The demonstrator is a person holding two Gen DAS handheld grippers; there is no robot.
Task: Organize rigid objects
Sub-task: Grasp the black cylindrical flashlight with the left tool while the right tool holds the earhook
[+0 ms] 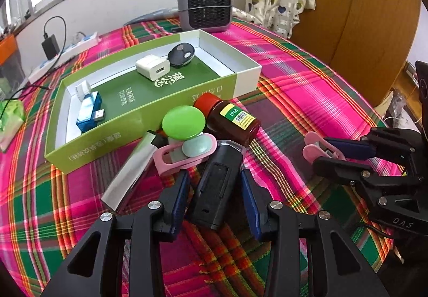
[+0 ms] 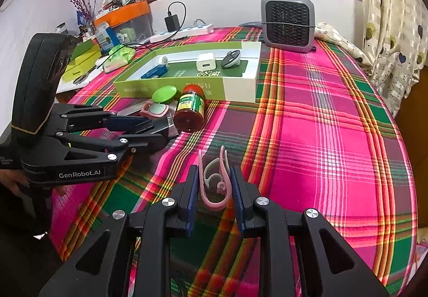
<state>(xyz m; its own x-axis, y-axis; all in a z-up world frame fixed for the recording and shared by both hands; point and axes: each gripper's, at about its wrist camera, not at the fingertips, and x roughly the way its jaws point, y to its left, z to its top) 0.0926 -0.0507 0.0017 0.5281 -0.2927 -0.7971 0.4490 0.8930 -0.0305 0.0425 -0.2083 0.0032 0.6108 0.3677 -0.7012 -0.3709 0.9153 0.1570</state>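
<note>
A green and white open box [image 1: 240, 77] [image 2: 240, 87] lies on the plaid table and holds a white charger [image 1: 152, 68], a dark key fob [image 1: 180, 55] and a blue card reader [image 1: 89, 112]. In front of it lie a green round lid [image 1: 183, 123], a brown pill bottle [image 1: 232, 119], a pink clip [image 1: 184, 156] and a silver bar [image 1: 128, 176]. My left gripper [image 1: 215, 179] [image 2: 160, 128] has its jaws around a black rectangular device [image 1: 214, 190]. My right gripper [image 2: 214, 176] [image 1: 323, 152] is shut on a pink clip [image 2: 214, 184] held above the cloth.
A grey fan heater [image 1: 204, 4] [image 2: 287, 23] stands behind the box. A power strip with a black adapter [image 1: 50, 45] lies at the far left. Clutter and an orange bin [image 2: 125, 16] sit by the window. A wooden wardrobe [image 1: 361, 8] stands at right.
</note>
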